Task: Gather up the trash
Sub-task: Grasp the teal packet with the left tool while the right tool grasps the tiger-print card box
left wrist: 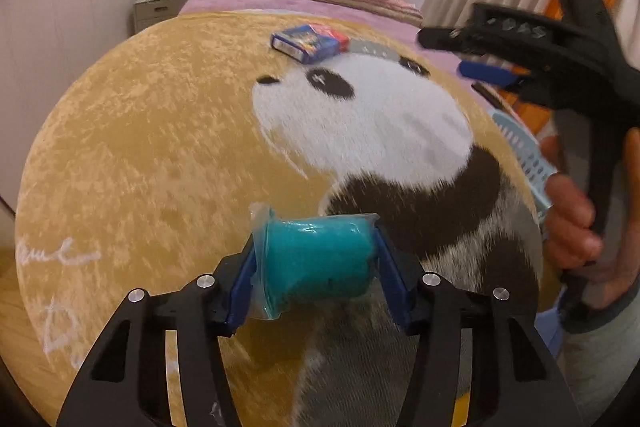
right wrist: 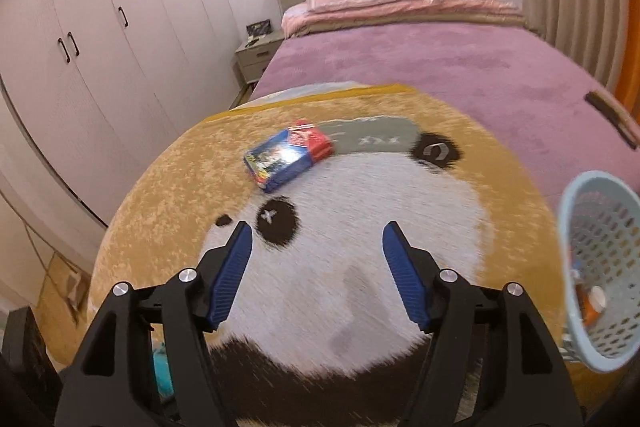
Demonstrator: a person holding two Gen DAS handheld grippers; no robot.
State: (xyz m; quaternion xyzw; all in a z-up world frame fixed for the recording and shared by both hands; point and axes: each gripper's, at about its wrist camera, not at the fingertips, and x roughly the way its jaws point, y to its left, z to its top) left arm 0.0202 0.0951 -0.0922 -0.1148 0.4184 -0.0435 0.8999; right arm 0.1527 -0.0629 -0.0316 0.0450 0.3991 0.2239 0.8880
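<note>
Left gripper (left wrist: 316, 259) clamps a teal plastic-wrapped wad (left wrist: 318, 265) above the panda blanket (left wrist: 140, 147). Right gripper (right wrist: 316, 267) gapes wide, empty; blue box (right wrist: 288, 155) ahead on blanket, light-blue basket (right wrist: 600, 267) at right.

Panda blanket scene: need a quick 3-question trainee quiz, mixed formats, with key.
1. True or false: the left gripper is shut on the teal wrapped item.
2. Multiple choice: the blue and red box lies on A) the nightstand, B) the panda blanket, C) inside the blue basket.
3. Fill in: the right gripper is ____, with nothing between its fingers.

Key: 1 true; 2 B; 3 open.
</note>
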